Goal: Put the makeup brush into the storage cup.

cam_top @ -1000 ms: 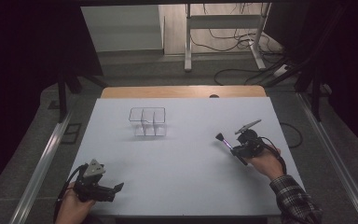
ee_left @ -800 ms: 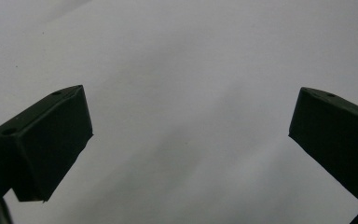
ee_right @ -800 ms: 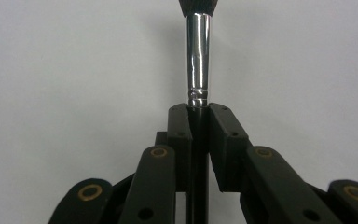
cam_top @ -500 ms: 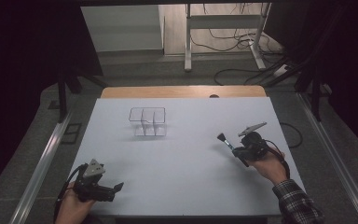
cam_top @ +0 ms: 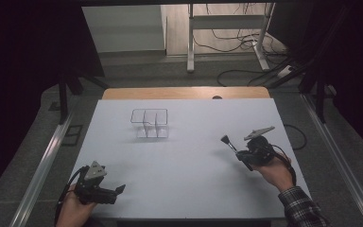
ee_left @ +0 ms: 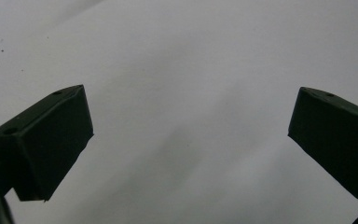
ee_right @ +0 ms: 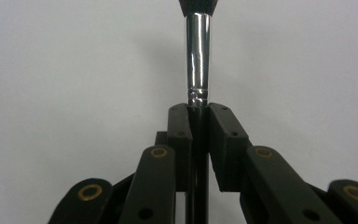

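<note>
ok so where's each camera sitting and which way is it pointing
High view: fixed above the person's edge of the table, looking forward and down; both hands enter from the bottom, left gripper, right gripper, clear organizer farther off.
Left gripper view: rides the left gripper, facing bare tabletop; its two jaws stand wide apart.
Right gripper view: rides the right gripper, looking along jaws shut on a brush.
Shared: the brush shows in the high and right gripper views.

Left claw (ee_left: 186, 140) agape, right claw (ee_right: 198, 116) clamped
</note>
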Tool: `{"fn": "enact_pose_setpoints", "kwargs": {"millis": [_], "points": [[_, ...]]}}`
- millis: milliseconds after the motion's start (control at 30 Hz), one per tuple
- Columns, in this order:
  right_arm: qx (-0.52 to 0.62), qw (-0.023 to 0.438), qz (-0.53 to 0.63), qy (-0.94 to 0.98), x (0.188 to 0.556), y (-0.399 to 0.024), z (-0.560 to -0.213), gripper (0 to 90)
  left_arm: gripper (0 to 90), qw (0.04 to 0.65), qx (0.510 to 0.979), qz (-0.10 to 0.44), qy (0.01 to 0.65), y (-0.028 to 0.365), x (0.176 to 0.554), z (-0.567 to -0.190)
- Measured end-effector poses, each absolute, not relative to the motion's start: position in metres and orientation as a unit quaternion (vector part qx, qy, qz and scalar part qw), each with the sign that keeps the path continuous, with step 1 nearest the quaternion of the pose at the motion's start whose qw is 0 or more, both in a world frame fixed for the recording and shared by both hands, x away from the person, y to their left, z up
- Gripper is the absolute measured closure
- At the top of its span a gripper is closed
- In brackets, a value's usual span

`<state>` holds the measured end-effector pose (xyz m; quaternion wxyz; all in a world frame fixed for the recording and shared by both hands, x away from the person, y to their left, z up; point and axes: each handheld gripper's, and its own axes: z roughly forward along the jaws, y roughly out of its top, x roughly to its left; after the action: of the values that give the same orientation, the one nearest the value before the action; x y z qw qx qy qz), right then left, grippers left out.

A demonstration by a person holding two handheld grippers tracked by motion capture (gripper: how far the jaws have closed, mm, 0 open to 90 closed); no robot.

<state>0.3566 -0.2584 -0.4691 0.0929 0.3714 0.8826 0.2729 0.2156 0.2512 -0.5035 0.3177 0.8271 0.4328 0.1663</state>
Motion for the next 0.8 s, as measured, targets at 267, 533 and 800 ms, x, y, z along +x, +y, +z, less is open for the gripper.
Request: {"fn": "enact_pose_setpoints", "kwargs": {"millis": [267, 533, 800], "points": [[0.366, 0.099, 0.286, 0.880, 0.348, -0.258, -0.464, 79.0, 0.0, 0.320, 0.826, 0.168, 0.432, 0.251, 0.216, -0.503], [0.364, 0.102, 0.298, 0.876, 0.342, -0.258, -0.461, 79.1, 0.1, 0.321, 0.826, 0.168, 0.433, 0.250, 0.217, -0.502], [0.362, 0.105, 0.311, 0.872, 0.335, -0.257, -0.457, 79.0, 0.3, 0.327, 0.825, 0.168, 0.430, 0.248, 0.219, -0.501]]}}
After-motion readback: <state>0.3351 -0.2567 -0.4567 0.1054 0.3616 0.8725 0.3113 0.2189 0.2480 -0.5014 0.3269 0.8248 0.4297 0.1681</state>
